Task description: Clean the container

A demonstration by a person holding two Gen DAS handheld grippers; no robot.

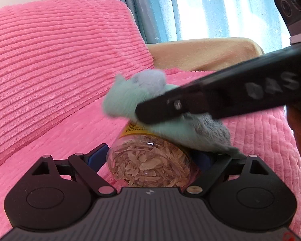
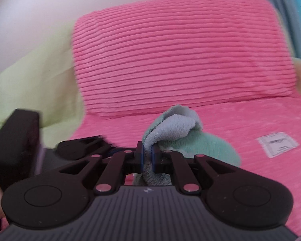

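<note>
1. The left gripper (image 1: 148,156) is clamped on the clear container (image 1: 148,166) of dried flakes, lying on its side above the pink cover (image 1: 56,140).
2. The right gripper (image 2: 147,156) pinches a mint-grey cloth (image 2: 176,132) — pressed on the container's wall, so wiping seems underway.
3. Next likely calls for turning the container to reach unwiped sides.
4. Only the left view shows cloth (image 1: 130,96) meeting container — the right view hides the container.

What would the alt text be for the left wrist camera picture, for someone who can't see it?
The left gripper clamps a clear jar of dried flakes while the right gripper presses a green-grey cloth onto it. Behind are a pink ribbed cushion and curtains.
</note>
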